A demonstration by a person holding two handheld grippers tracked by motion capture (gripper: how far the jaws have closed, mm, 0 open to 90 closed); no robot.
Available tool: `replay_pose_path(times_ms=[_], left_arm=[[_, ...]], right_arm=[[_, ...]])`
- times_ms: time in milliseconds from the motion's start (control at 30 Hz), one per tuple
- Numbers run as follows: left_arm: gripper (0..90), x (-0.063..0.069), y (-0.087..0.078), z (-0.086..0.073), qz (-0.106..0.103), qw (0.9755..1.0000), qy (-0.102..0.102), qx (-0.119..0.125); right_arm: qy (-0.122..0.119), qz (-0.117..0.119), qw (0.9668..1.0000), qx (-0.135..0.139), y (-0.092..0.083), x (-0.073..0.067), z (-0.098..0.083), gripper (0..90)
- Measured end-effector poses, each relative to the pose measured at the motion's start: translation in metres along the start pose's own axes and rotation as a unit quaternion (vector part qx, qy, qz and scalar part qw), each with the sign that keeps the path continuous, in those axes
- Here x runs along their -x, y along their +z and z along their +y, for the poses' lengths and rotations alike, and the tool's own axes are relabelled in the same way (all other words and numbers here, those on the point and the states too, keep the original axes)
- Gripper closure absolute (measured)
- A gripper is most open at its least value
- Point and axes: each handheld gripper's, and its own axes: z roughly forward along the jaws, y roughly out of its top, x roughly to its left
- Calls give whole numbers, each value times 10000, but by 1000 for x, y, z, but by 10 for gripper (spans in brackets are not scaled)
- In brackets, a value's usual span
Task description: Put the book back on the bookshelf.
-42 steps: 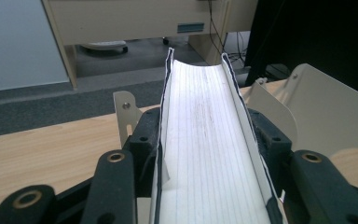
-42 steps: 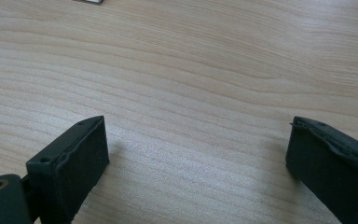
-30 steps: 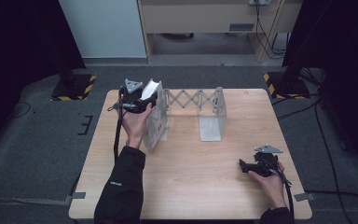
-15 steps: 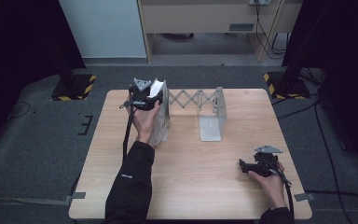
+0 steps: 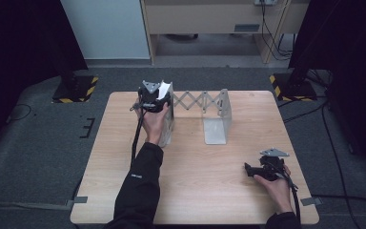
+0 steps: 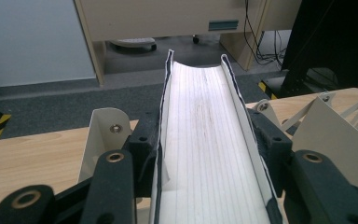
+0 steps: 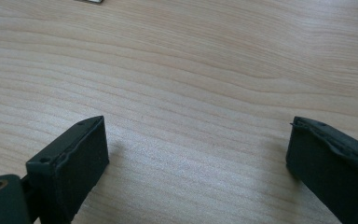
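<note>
Now I am clamping the book [image 6: 205, 140] in my left hand-held gripper [image 6: 207, 154] beside the bookend rack [image 5: 218, 117], my right hand-held gripper [image 7: 196, 154] resting wide open.

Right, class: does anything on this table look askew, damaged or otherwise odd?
Nothing looks damaged. The book clamped in the left gripper bows into a trough, pages up, by the expanding rack's left panel. The right gripper rests open.

The left claw [image 5: 158, 91], clamped on the book [image 6: 209, 140], moves right from beyond the rack's [image 5: 198, 112] left end and sinks, so the book now stands against the left end plate [image 5: 167, 114].
</note>
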Motion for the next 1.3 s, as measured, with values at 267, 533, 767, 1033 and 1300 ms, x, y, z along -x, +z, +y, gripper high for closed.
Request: replay_pose_path(times_ms=[267, 533, 767, 1033, 1300], left_arm=[[453, -4, -4, -7, -228, 9995, -31, 232], [320, -10, -27, -24, -586, 9973, -7, 447], [309, -18, -52, -51, -774, 9962, 101, 385], [362, -19, -62, -82, -833, 9963, 206, 101], [486, -23, -52, -93, -766, 9971, -9, 33]], right_arm=[[-9, -4, 10000, 3, 0, 0, 0, 59], [-10, -4, 10000, 3, 0, 0, 0, 59], [-10, -6, 10000, 3, 0, 0, 0, 59], [-11, -5, 10000, 3, 0, 0, 0, 59], [-9, -5, 10000, 3, 0, 0, 0, 59]])
